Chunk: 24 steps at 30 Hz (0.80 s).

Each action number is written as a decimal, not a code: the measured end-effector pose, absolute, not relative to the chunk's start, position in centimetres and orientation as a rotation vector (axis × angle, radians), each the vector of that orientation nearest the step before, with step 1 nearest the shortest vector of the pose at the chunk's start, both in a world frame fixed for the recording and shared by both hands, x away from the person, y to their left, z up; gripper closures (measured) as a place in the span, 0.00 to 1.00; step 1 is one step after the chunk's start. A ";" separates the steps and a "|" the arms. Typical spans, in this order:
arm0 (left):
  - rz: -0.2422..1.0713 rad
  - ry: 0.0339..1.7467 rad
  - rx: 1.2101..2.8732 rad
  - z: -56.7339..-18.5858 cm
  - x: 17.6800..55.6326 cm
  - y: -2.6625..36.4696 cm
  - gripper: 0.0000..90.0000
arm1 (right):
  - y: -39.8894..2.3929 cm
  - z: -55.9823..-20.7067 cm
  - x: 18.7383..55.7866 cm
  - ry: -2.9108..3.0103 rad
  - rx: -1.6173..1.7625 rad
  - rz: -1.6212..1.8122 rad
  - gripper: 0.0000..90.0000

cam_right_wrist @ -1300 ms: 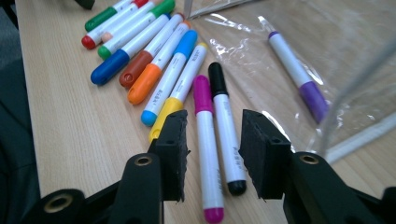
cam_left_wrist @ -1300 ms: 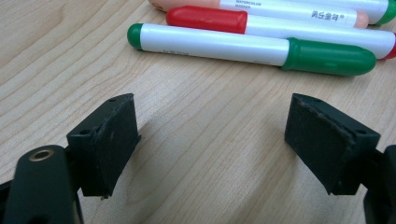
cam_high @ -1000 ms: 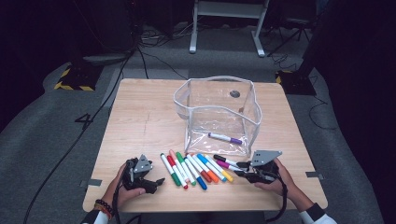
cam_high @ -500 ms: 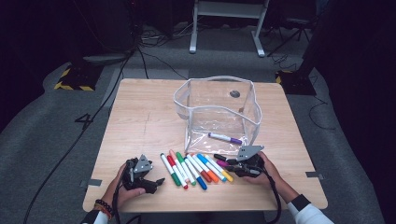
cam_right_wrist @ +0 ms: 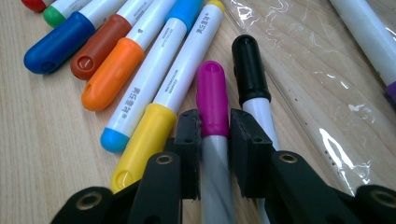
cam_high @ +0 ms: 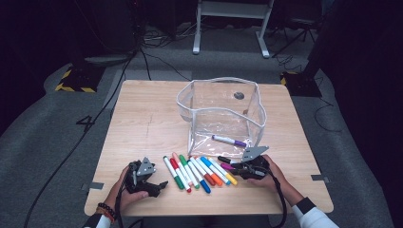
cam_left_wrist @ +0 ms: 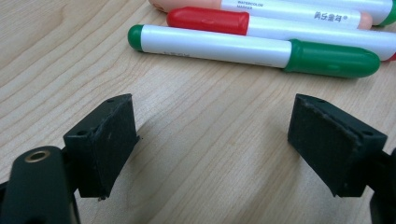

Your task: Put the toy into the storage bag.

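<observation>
A row of several coloured markers [cam_high: 197,172] lies on the wooden table [cam_high: 142,123] in front of a clear plastic pouch [cam_high: 223,111]. My right gripper [cam_high: 234,167] is at the right end of the row. In the right gripper view its jaws have just been closing, and the right gripper [cam_right_wrist: 213,140] is now shut on the magenta marker [cam_right_wrist: 211,95], which lies flat between a yellow marker [cam_right_wrist: 147,137] and a black marker [cam_right_wrist: 249,70]. My left gripper [cam_left_wrist: 212,144] stands open over bare wood, a green marker [cam_left_wrist: 252,49] and a red marker [cam_left_wrist: 210,21] just beyond it.
A purple marker [cam_high: 229,140] lies inside the pouch, which stands open at the top. The left gripper [cam_high: 159,184] rests near the table's front edge. A white frame [cam_high: 228,23] and cables lie on the dark floor behind the table.
My right gripper has moved left and down to the right end of the marker row and closed on the magenta marker. The left gripper has stayed put.
</observation>
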<state>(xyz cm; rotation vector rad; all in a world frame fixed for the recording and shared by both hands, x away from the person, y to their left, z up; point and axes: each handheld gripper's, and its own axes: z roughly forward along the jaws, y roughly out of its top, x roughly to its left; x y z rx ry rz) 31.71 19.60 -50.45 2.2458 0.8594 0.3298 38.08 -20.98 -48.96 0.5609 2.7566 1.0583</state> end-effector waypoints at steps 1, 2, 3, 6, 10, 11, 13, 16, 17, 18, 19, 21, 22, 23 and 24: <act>0.330 0.859 2.246 -50.5 31.7 19.6 0.17 | -21.0 -49.0 38.1 2.757 0.561 1.058 0.82; 0.333 0.868 2.244 -50.4 31.7 19.3 0.17 | -21.1 -48.9 37.9 2.754 0.545 1.050 0.82; 0.333 0.868 2.244 -50.4 31.7 19.3 0.17 | -21.1 -48.9 37.9 2.754 0.545 1.050 0.82; 0.325 0.858 2.246 -50.4 31.5 18.8 0.17 | -21.4 -48.9 37.7 2.765 0.522 1.045 0.82; 0.330 0.855 2.248 -50.4 31.5 18.6 0.17 | -21.9 -48.6 37.5 2.753 0.509 1.065 0.82; 0.326 0.858 2.248 -50.4 31.5 18.5 0.17 | -22.1 -48.4 37.5 2.743 0.508 1.076 0.82; 0.330 0.858 2.249 -50.4 31.5 18.4 0.17 | -22.4 -47.9 37.4 2.728 0.502 1.101 0.83; 0.328 0.862 2.245 -50.5 31.5 18.3 0.16 | -22.8 -47.2 37.2 2.717 0.494 1.141 0.83; 0.327 0.861 2.246 -50.5 31.5 18.3 0.16 | -22.9 -47.1 37.1 2.714 0.493 1.146 0.83; 0.327 0.862 2.245 -50.5 31.5 18.3 0.16 | -23.0 -46.9 37.0 2.712 0.490 1.156 0.83; 0.327 0.862 2.245 -50.5 31.5 18.3 0.16 | -23.1 -46.7 37.0 2.711 0.491 1.170 0.83; 0.328 0.862 2.246 -50.5 31.5 18.3 0.16 | -23.2 -46.3 36.9 2.704 0.491 1.186 0.83; 0.327 0.861 2.246 -50.5 31.5 18.3 0.16 | -23.3 -46.1 36.9 2.700 0.484 1.202 0.83; 0.327 0.861 2.246 -50.5 31.5 18.3 0.16 | -23.3 -46.1 36.9 2.700 0.484 1.202 0.83; 0.326 0.860 2.246 -50.5 31.6 18.3 0.16 | -23.4 -45.9 36.9 2.697 0.486 1.213 0.83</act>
